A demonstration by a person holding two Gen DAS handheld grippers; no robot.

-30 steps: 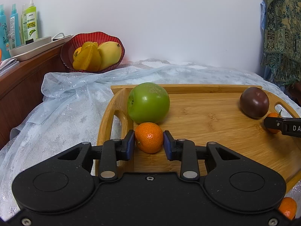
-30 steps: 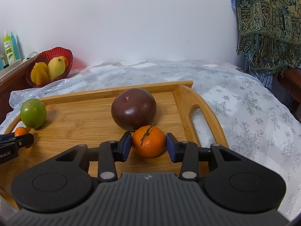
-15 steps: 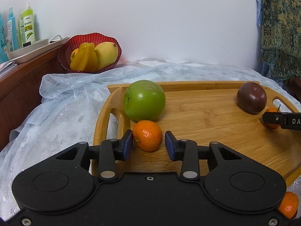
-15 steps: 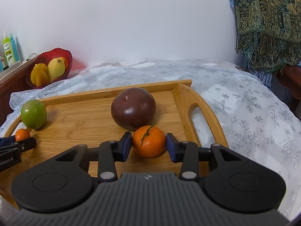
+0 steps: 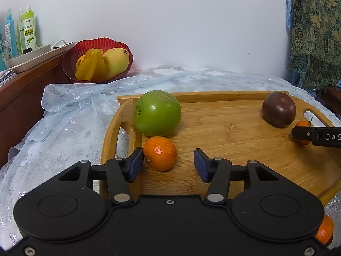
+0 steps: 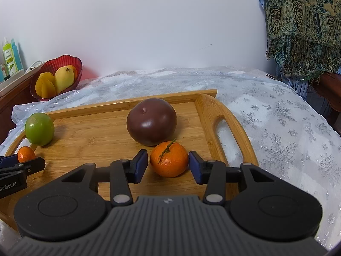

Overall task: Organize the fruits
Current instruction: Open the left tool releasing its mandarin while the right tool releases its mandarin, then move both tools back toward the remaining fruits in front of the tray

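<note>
A wooden tray [image 5: 230, 132] holds a green apple [image 5: 158, 112], a dark purple fruit [image 5: 278, 109] and two mandarins. My left gripper [image 5: 168, 165] is open; a mandarin [image 5: 160, 153] rests on the tray by its left pad. My right gripper [image 6: 168, 166] is open around a stemmed mandarin [image 6: 169, 159] that sits on the tray [image 6: 102, 136], in front of the purple fruit [image 6: 151, 121]. The right gripper also shows in the left wrist view [image 5: 315, 136].
A red bowl [image 5: 72, 61] with yellow fruits stands at the back left on a wooden ledge, beside a white tray and spray bottles [image 5: 27, 27]. Another mandarin [image 5: 325, 230] lies off the tray at lower right. A patterned cloth [image 6: 302, 25] hangs at right.
My left gripper has opened wide, letting go of the mandarin, which now rests on the tray. My right gripper has opened a little around its mandarin.
</note>
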